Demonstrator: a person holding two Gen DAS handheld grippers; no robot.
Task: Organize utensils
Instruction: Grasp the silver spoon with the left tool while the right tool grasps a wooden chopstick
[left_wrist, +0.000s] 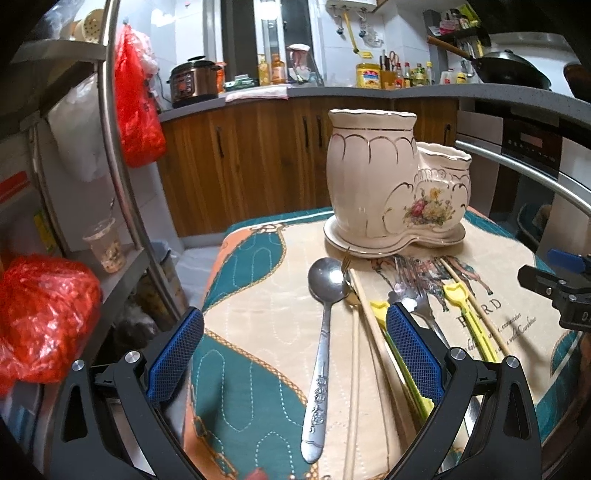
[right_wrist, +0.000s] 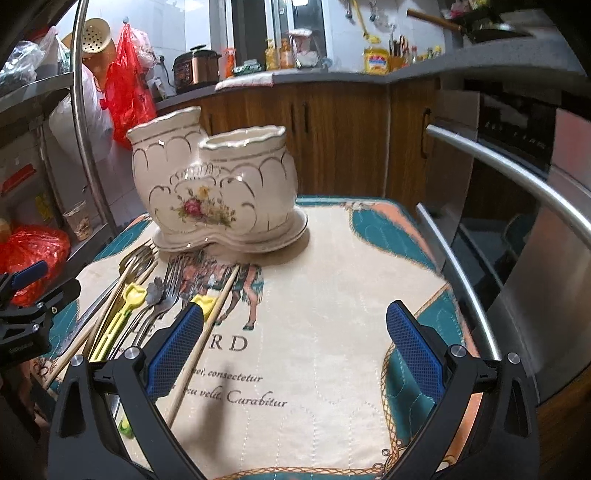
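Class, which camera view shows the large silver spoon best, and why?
The left wrist view: the large silver spoon lies whole, bowl to handle tip, between the open jaws. The right wrist view shows only part of it at the left edge, crossed by chopsticks.

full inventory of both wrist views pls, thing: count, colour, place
ceramic utensil holder: 1, cream with gold trim and flowers, two compartments, on its saucer at the mat's far end
quilted mat: 1, cream, teal and orange, covers the table
large spoon: 1, steel, left of the pile
forks: several, steel, mid pile
wooden chopsticks: at least 3, pale, across the pile
yellow plastic utensils: 2, in the pile
red plastic bags: 2, on the left rack
pressure cooker: 1, copper-black, on the counter
left tool: open, over the spoon
right tool: open, over the mat
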